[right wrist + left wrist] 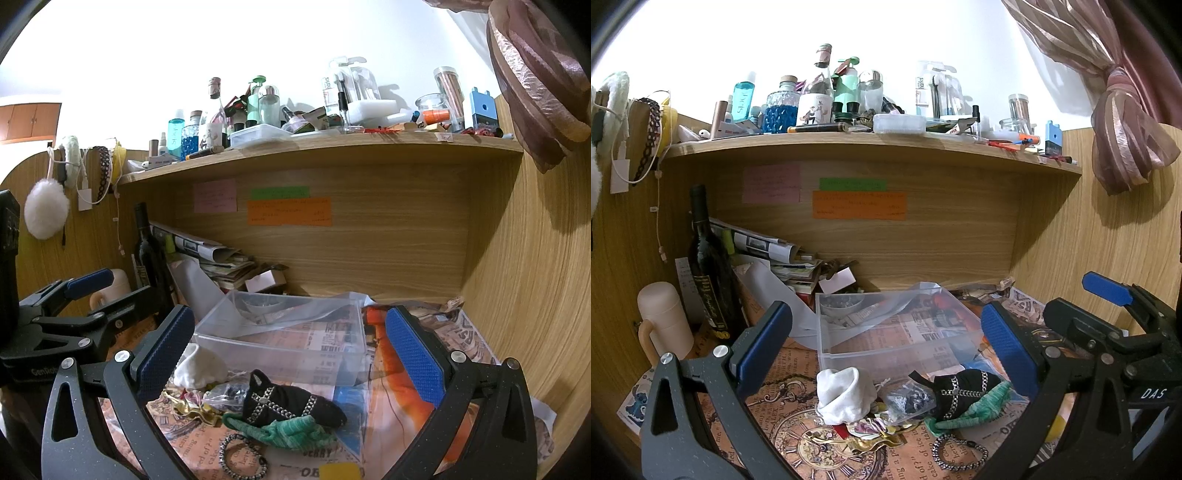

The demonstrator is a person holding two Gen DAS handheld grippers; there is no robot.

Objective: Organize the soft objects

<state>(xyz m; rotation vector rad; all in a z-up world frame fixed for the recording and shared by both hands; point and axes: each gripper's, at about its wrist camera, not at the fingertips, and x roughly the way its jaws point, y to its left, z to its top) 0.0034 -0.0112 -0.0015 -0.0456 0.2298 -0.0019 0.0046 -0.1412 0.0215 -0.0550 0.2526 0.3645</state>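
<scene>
Fingers on both grippers stand spread wide w/ nothing between them: left gripper (886, 347) and right gripper (291, 350) both hover above the pile at the front of the table (410, 402), which is covered in printed paper. The soft things lie just in front of the clear plastic bin (288, 343): a white sock (846, 395) bunched up at the left, a black pouch (288, 402) w/ a silver chain cross in the middle, and a green knit piece (291, 432) touching and partly under the pouch. All look light, limp, prob. easy to pinch; judging by looks, the sock will squash, so take it across the thick rolled part. Pouch looks padded; its chain could slip, so better to grip the cloth body mid-length. In the right wrist view its long axis runs from upper left to lower right, narrow end towards the right. Green piece stretches roughly left-right below it. A beaded bracelet (242, 458) and a small clear bag (908, 402) lie beside them; not soft, leave.
</scene>
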